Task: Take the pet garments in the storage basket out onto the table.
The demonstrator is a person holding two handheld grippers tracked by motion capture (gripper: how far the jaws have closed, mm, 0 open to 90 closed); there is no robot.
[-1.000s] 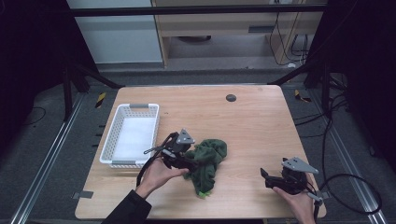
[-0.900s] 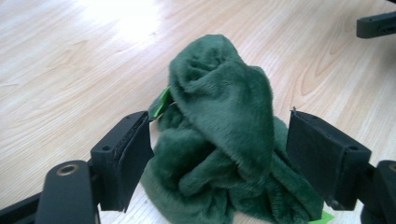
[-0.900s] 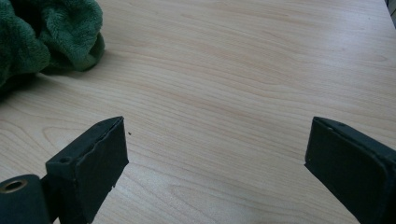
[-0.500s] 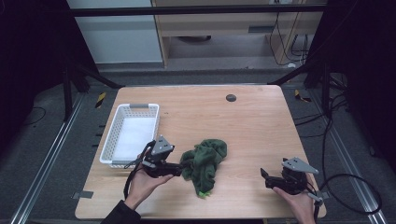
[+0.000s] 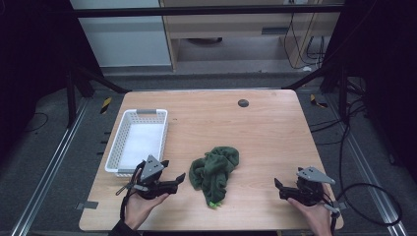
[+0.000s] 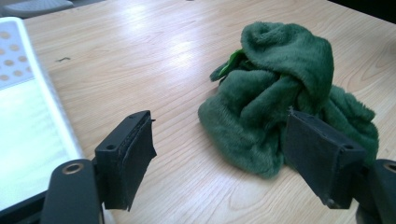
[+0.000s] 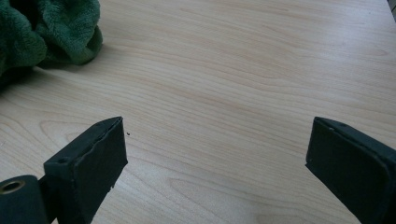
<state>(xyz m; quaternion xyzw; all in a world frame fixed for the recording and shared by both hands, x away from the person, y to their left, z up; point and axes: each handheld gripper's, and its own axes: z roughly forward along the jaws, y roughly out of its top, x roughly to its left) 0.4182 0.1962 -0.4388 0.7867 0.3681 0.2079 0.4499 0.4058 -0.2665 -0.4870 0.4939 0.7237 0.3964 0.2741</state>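
1. The green towel (image 5: 215,169) lies bunched on the bench (image 5: 265,128), right of the white basket (image 5: 137,142).
2. The left tool (image 5: 178,180), just left of the towel, is wide open and has just been closing a little, with nothing between its jaws.
3. The right tool (image 5: 278,186), well right of the towel, is open and holds nothing.

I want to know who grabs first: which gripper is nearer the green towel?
Left. The left gripper sits just beside the green towel, jaws open toward it; the right gripper rests farther off, near the table's right edge.

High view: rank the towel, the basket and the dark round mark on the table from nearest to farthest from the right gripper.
From the right gripper:
1. Towel, to its left at mid-table.
2. Round mark, near the far edge.
3. Basket, at the table's left side.
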